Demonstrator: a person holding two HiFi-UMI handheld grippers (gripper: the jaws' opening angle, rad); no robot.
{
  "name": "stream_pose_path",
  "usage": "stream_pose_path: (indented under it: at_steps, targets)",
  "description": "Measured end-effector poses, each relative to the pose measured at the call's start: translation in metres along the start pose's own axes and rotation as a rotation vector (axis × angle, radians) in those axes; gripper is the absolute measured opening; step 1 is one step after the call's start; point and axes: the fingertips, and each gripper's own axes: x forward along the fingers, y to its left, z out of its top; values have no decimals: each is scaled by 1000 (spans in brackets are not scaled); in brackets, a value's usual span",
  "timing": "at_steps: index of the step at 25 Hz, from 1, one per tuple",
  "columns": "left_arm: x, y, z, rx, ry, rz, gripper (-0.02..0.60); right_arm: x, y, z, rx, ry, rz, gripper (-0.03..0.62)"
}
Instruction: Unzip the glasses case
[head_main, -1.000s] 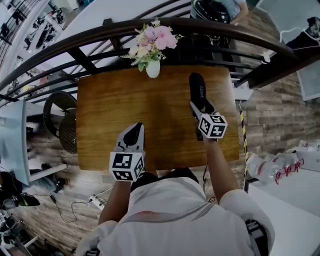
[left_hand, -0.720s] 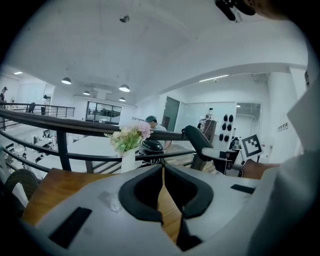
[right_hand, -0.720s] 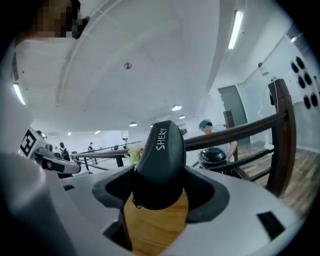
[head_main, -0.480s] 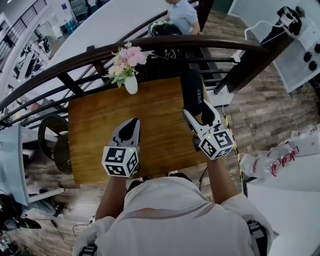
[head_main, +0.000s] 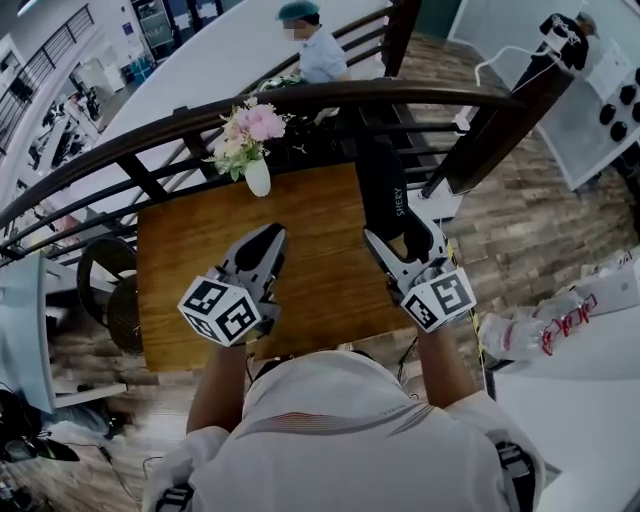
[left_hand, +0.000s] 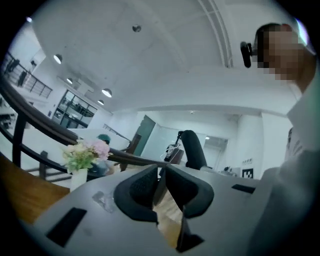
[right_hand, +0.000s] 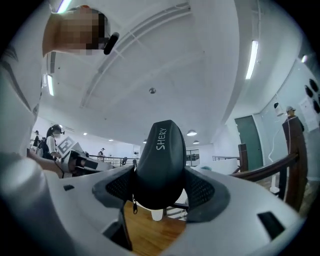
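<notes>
The black glasses case (head_main: 383, 185), lettered in white, is held up off the table, and my right gripper (head_main: 403, 240) is shut on its near end. In the right gripper view the case (right_hand: 160, 155) fills the gap between both pads, and its small zip pull (right_hand: 134, 206) hangs at the lower left. My left gripper (head_main: 268, 238) is shut with nothing in it, raised over the table to the left of the case. In the left gripper view its jaws (left_hand: 162, 172) meet, and the case (left_hand: 194, 149) shows beyond them to the right.
The wooden table (head_main: 180, 250) lies below both grippers. A white vase of pink flowers (head_main: 250, 140) stands at its far edge. Behind it runs a dark curved railing (head_main: 330, 97), with a person (head_main: 310, 50) beyond. A black chair (head_main: 105, 280) stands to the left.
The right gripper has lifted the case off the table and raised it. The left gripper has also risen and tipped up to level. The head view has shifted.
</notes>
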Motion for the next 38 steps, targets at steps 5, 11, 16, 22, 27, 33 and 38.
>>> stream_pose_path:
  at_steps: [5,11,16,22,27,33,38]
  targets:
    - [14,-39,18,-113,-13,-250,264,7,34,7,-87,19,116,362]
    - [26,-60,28,-197,-19,-379,306,20,90,13,-227,14,314,362]
    - [25,-73,29,-238,9,-475,316,19,109,9,-286,47,406,362]
    - [29,-76,22,-218,46,-475,316,17,118,-12,-475,193,485,362]
    - [29,-59,20,-257,11,-426,270,28,118,-20,-505,233,474,374]
    - [27,-27,41,-337,-91,-329,267,34,103,-22,-382,191,399,374]
    - [25,-12,54,-321,-131,-267,266,33,97,-42,-198,265,359,282]
